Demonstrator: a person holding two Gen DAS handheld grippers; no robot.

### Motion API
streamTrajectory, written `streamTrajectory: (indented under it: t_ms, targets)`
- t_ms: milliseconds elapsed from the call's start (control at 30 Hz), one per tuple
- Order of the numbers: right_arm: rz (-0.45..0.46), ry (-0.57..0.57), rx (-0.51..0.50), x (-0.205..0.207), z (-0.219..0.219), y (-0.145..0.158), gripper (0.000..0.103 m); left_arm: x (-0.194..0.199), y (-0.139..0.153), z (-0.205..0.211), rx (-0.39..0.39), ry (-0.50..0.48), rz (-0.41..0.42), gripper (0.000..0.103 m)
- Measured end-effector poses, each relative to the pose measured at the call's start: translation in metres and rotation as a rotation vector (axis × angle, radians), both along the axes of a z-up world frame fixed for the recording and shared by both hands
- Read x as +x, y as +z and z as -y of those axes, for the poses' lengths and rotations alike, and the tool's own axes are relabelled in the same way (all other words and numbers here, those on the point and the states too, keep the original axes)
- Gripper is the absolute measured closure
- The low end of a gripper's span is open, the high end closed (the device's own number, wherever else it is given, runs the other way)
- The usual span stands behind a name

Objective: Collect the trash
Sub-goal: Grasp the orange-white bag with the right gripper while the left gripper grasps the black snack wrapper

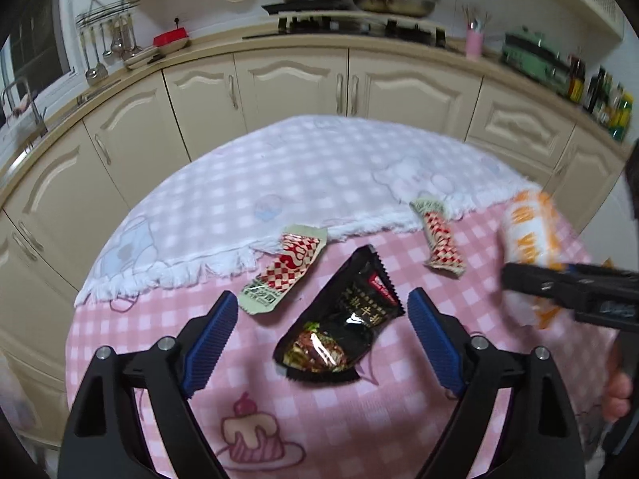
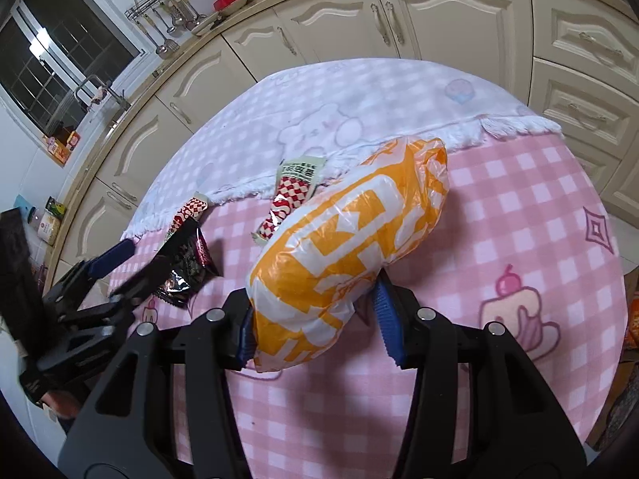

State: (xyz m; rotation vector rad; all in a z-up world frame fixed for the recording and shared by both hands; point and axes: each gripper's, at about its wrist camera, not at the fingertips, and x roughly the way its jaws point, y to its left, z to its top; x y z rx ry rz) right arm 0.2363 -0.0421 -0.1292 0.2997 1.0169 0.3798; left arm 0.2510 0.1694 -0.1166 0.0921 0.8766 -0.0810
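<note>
Right gripper clamped on an orange-and-white plastic bag above the pink checked tablecloth

The right gripper (image 2: pixel 315 319) pinches the crinkled orange-and-white plastic bag (image 2: pixel 351 239) between its blue ribbed pads (image 2: pixel 386 319), the bag jutting forward over the pink-and-white checked tablecloth (image 2: pixel 519 207). Left of it lies a shiny black foil snack packet (image 2: pixel 187 267), with the left gripper (image 2: pixel 120 271) spread open around it. Two red-and-white checkered sachets (image 2: pixel 295 191) (image 2: pixel 189 211) lie near the white fringed towel (image 2: pixel 339 107).
</note>
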Motion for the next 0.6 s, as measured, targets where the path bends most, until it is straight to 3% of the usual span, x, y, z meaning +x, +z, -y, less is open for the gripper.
streamTrajectory:
  t_ms: [67,133,200,267,600]
  targets:
    - [0.004,-0.001,-0.001,0.000,0.005,-0.001,0.054,0.002,-0.007,0.008,0.034,-0.017,-0.012,0.020]
    - [0.002,-0.002,0.005,0.000,0.009,-0.001,0.054,0.005,-0.017,0.013,0.040,-0.035,-0.059,0.049]
    - [0.004,-0.006,0.008,0.000,0.013,0.000,0.054,0.005,-0.021,0.008,-0.012,-0.004,-0.083,0.073]
    - [0.006,-0.017,0.003,-0.001,0.018,0.000,0.054,0.003,-0.018,0.005,-0.015,0.029,-0.074,0.082]
    - [0.029,-0.034,0.016,-0.017,0.033,0.007,0.054,-0.021,-0.016,0.009,-0.092,0.028,-0.072,0.086]
